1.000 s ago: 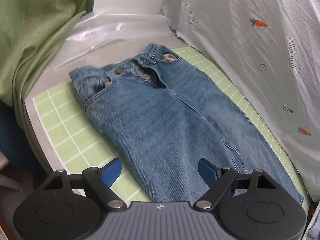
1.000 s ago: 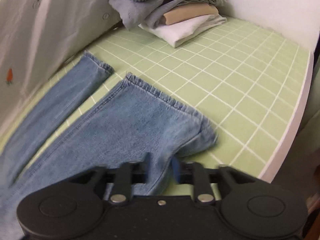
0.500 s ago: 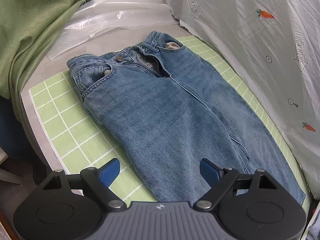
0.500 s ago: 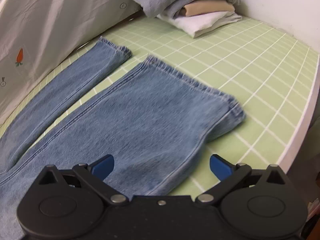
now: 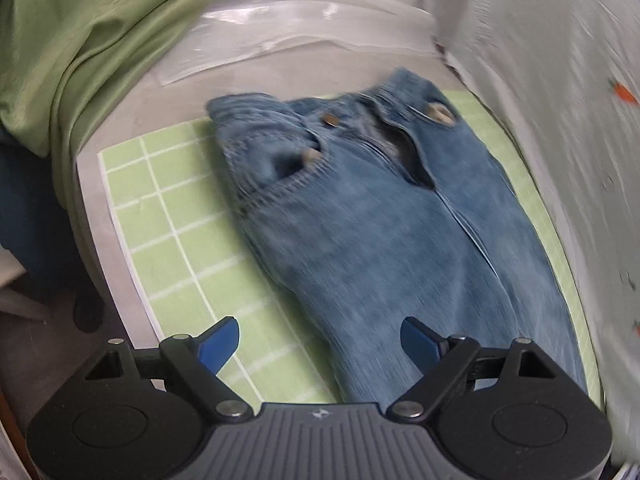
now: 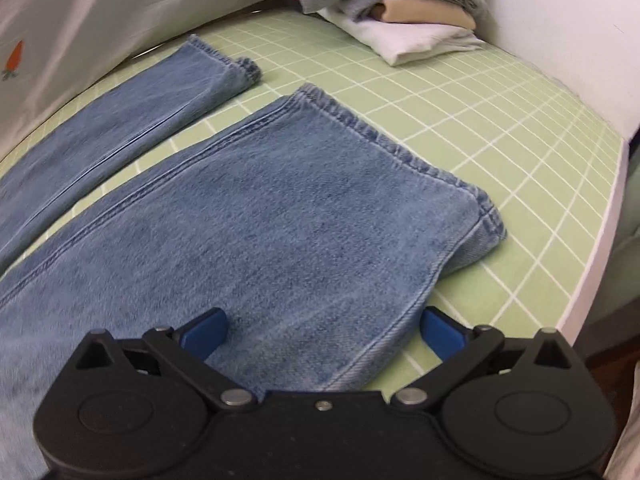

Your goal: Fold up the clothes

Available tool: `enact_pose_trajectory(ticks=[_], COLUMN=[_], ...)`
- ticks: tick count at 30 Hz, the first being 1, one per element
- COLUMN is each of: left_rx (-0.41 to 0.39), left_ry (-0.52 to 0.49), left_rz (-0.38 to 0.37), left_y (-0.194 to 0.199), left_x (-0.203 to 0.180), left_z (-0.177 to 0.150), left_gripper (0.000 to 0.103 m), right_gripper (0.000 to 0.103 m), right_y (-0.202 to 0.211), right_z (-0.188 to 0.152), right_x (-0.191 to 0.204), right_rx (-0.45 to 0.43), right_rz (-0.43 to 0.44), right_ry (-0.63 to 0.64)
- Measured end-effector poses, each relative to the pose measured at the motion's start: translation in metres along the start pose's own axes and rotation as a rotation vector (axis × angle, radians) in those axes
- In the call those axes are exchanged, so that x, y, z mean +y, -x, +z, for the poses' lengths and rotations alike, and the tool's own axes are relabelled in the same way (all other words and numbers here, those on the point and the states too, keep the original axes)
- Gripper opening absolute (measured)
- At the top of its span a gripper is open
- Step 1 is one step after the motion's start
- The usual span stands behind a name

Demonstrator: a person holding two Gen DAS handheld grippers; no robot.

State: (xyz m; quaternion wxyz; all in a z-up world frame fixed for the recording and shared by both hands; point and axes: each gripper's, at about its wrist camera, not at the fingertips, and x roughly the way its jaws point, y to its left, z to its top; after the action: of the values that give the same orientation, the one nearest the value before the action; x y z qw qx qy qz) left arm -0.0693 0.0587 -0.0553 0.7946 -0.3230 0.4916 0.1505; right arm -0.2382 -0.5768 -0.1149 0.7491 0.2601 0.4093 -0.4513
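the blue jeans (image 5: 372,232) lie flat on the green grid mat (image 5: 160,208), waistband end ahead of the left gripper (image 5: 320,340) and leg ends ahead of the right gripper (image 6: 320,326). the left gripper is spread wide and holds nothing; its blue fingertips (image 5: 220,338) hang above the mat and the near edge of the denim, one tip over bare mat and the other over cloth. straight ahead of it sit the waistband with its metal button (image 5: 330,120), the open fly and a front pocket, all somewhat blurred. a green cloth (image 5: 80,40) hangs beyond the mat on the gripper's left, clear plastic sheeting (image 5: 304,36) lies past the waistband, and a white carrot-print sheet (image 5: 560,120) rises on its right. the right gripper is also spread wide, grasping nothing, its tips either side of the near trouser leg (image 6: 280,220); whether they touch the denim cannot be told. that leg's hem is ahead, its right corner turned under. the far trouser leg (image 6: 140,112) lies ahead and to the left, apart from the near one, beside the carrot-print sheet. a stack of folded clothes (image 6: 400,12) rests far ahead at the back of the mat.
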Motion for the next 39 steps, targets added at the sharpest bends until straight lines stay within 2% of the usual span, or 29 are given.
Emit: enact_pose_trajectory(ticks=[8, 14, 17, 18, 19, 20, 21, 22, 23, 24, 25, 26, 30, 34, 39], left_rx=[0.024, 0.023, 0.018, 0.018, 0.013, 0.016, 0.015, 0.001, -0.013, -0.028, -0.042, -0.056, -0.113, -0.171, -0.275], left_ry=[0.12, 0.224, 0.254, 0.267, 0.296, 0.348, 0.387, 0.385, 0.384, 0.383, 0.381, 0.38, 0.374, 0.364, 0.279], left_rz=[0.026, 0.0, -0.014, -0.021, -0.043, -0.084, -0.118, -0.128, -0.137, -0.146, -0.156, -0.165, -0.203, -0.241, -0.291], left_y=[-0.036, -0.057, -0.06, -0.061, -0.062, -0.063, -0.063, -0.057, -0.052, -0.046, -0.041, -0.036, -0.014, 0.009, 0.06], left_x=[0.032, 0.052, 0.054, 0.054, 0.056, 0.06, 0.063, 0.061, 0.058, 0.055, 0.053, 0.05, 0.04, 0.028, -0.006], left_z=[0.053, 0.087, 0.095, 0.096, 0.097, 0.096, 0.096, 0.097, 0.097, 0.098, 0.099, 0.1, 0.103, 0.106, 0.12], left_gripper=[0.088, 0.088, 0.08, 0.078, 0.068, 0.063, 0.058, 0.051, 0.048, 0.039, 0.025, 0.023, 0.019, 0.017, 0.016], right_gripper=[0.103, 0.103, 0.101, 0.095, 0.087, 0.065, 0.049, 0.039, 0.017, 0.009, 0.009, 0.008, 0.008, 0.007, 0.007], right_y=[-0.002, -0.007, -0.007, -0.006, -0.002, 0.001, 0.005, 0.008, 0.011, 0.013, 0.017, 0.022, 0.054, 0.093, 0.147], right_z=[0.002, 0.014, 0.015, 0.016, 0.017, 0.018, 0.019, 0.02, 0.021, 0.022, 0.023, 0.025, 0.038, 0.062, 0.1], right_x=[0.008, 0.012, 0.014, 0.016, 0.018, 0.022, 0.027, 0.031, 0.035, 0.037, 0.035, 0.033, 0.025, 0.015, 0.02], right_rx=[0.001, 0.077, 0.086, 0.084, 0.071, 0.055, 0.04, 0.03, 0.02, 0.015, 0.003, -0.018, -0.128, -0.25, -0.41], right_rz=[-0.056, -0.097, -0.101, -0.1, -0.094, -0.091, -0.089, -0.089, -0.089, -0.063, -0.023, 0.008, 0.099, 0.232, 0.335], right_ry=[-0.087, -0.166, -0.186, -0.187, -0.183, -0.165, -0.143, -0.12, -0.095, -0.09, -0.106, -0.131, -0.219, -0.293, -0.303])
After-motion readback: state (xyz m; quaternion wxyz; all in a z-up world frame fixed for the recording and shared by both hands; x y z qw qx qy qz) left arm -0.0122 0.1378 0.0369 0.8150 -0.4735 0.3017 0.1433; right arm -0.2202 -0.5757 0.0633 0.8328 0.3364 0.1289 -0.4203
